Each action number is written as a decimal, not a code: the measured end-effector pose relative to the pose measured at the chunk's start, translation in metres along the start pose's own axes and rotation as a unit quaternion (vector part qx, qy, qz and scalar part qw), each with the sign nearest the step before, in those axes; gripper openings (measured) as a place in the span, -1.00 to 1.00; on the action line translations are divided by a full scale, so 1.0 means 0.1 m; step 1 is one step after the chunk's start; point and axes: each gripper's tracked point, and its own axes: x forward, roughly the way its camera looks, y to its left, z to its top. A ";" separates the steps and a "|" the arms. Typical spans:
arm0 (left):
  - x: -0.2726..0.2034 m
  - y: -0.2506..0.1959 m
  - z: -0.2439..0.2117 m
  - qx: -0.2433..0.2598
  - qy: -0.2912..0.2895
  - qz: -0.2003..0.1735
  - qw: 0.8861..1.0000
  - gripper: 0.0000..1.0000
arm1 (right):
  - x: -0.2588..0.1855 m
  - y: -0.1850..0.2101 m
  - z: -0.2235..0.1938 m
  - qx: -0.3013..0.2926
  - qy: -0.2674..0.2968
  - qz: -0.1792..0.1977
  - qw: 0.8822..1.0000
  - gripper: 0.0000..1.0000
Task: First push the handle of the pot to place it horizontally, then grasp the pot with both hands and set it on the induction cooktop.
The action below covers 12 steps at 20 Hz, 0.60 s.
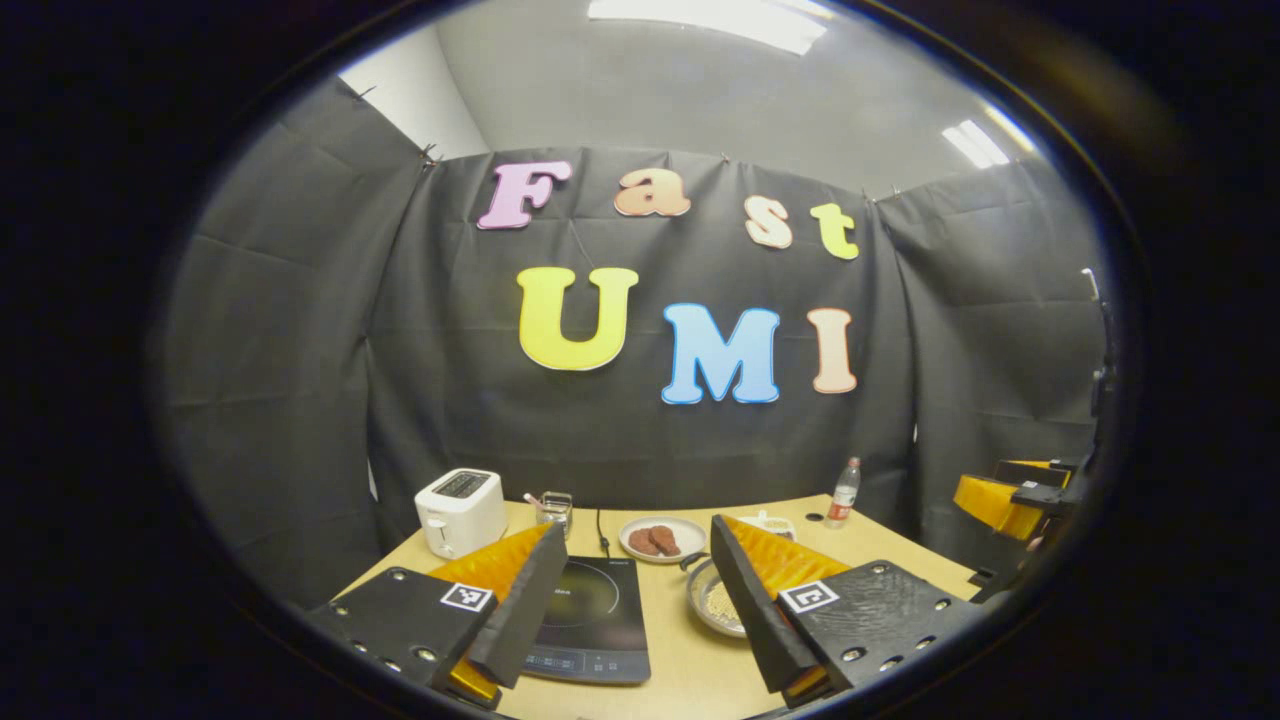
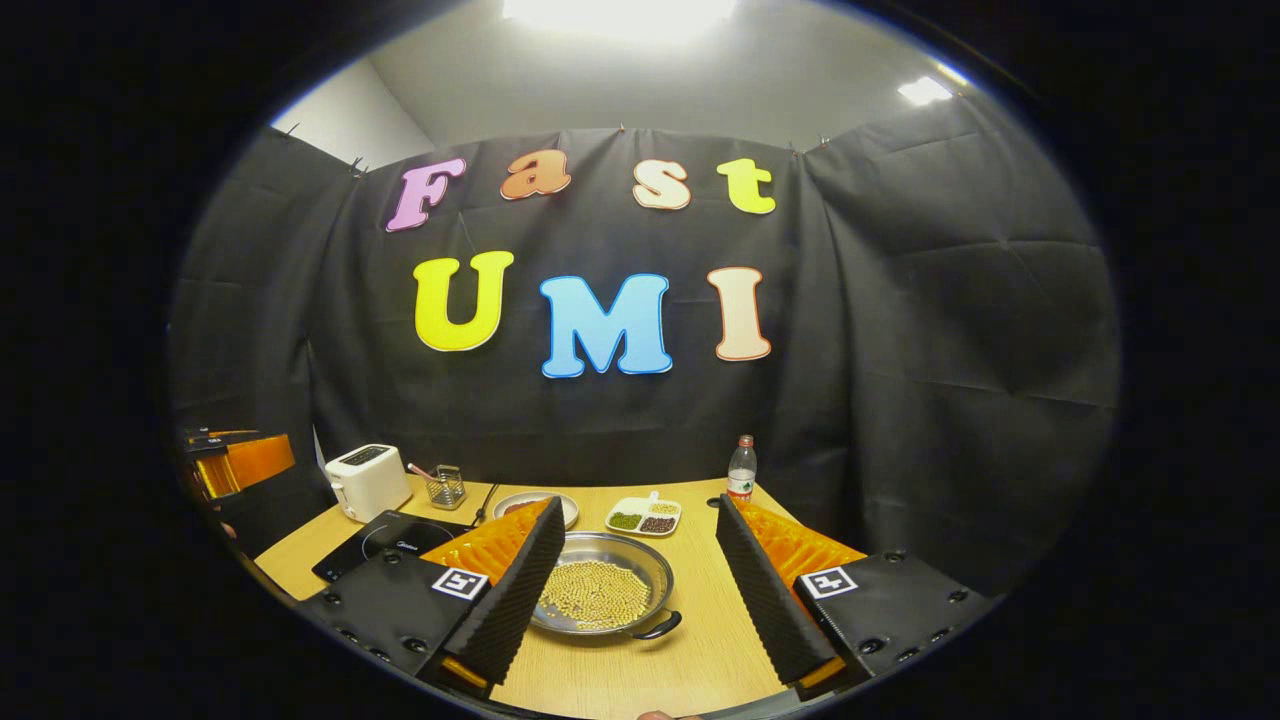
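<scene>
Both grippers hovered over the table (image 2: pixel 700 650), jaws spread, nothing held.

We saw the pot (image 2: pixel 600 595), a shallow steel pan of pale beans, resting on the table just right of the induction cooktop (image 1: pixel 590 620). The right gripper (image 2: pixel 640 590) framed the pot between its parted fingers; the left gripper (image 1: pixel 640 600) stood apart over the cooktop's near edge. Behind the pot sat a plate of meat (image 1: pixel 662 539), a divided dish (image 2: pixel 645 516) and a bottle (image 2: pixel 741 470); the toaster (image 1: pixel 460 510) stood beyond the cooktop, far from the pot.

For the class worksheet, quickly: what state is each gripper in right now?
Left gripper: open, holding nothing.
Right gripper: open, holding nothing, above the pot.
</scene>
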 end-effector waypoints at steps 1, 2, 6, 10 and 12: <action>0.00 0.01 -0.02 -0.002 0.000 0.002 1.000 0.72 | 0.00 -0.01 -0.03 0.001 0.009 0.002 1.000 0.94; 0.00 0.03 -0.04 -0.004 0.002 0.004 1.000 0.72 | 0.00 -0.01 -0.06 0.000 0.019 0.004 1.000 0.94; -0.04 0.00 -0.11 -0.005 0.007 0.006 1.000 0.74 | 0.01 -0.01 -0.07 -0.020 0.035 0.016 0.999 0.89; -0.05 -0.04 -0.26 -0.013 0.017 0.002 1.000 0.72 | 0.02 0.04 -0.10 -0.020 0.048 0.029 0.998 0.94; -0.06 -0.08 -0.34 -0.021 0.026 -0.005 0.999 0.72 | 0.07 0.13 -0.18 -0.030 0.063 0.048 0.996 0.95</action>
